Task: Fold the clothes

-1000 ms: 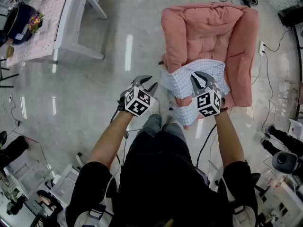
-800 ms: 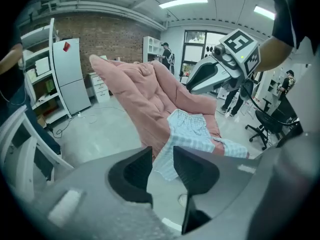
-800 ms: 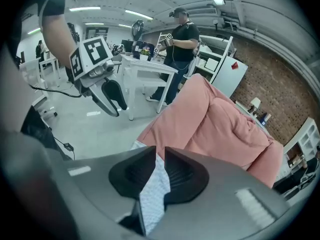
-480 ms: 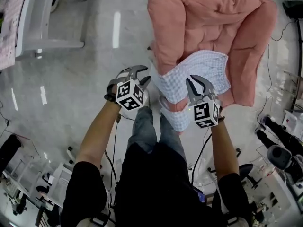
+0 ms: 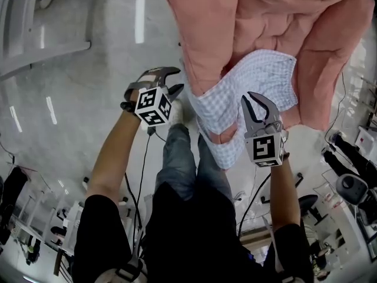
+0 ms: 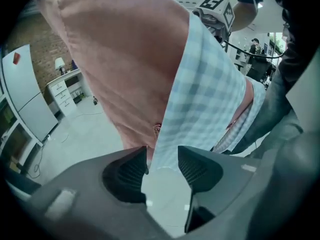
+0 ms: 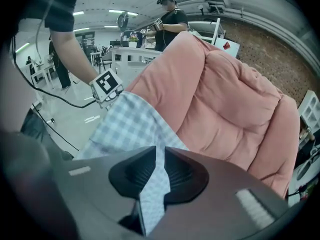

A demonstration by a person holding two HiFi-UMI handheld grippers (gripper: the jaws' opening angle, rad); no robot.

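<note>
A blue-and-white checked garment (image 5: 259, 78) lies draped over the front of a pink padded armchair (image 5: 265, 16). My right gripper (image 5: 259, 102) is shut on its near edge. In the right gripper view the checked cloth (image 7: 127, 121) is pinched between the jaws of that gripper (image 7: 159, 154). My left gripper (image 5: 175, 81) is at the garment's left edge, beside the chair's arm. In the left gripper view its jaws (image 6: 162, 154) have just been opening. The hanging edge of the garment (image 6: 210, 89) reaches down between them, and the pads stand apart.
The person's legs in jeans (image 5: 177, 158) stand right in front of the chair. A white table frame (image 5: 35, 46) is at the top left. Cables and equipment (image 5: 353, 187) line the right side. Another person (image 7: 170, 19) stands far behind the chair.
The view has closed in on the armchair, which now fills the top. Both grippers have come lower at the chair's front. The left one has reached the garment's left edge.
</note>
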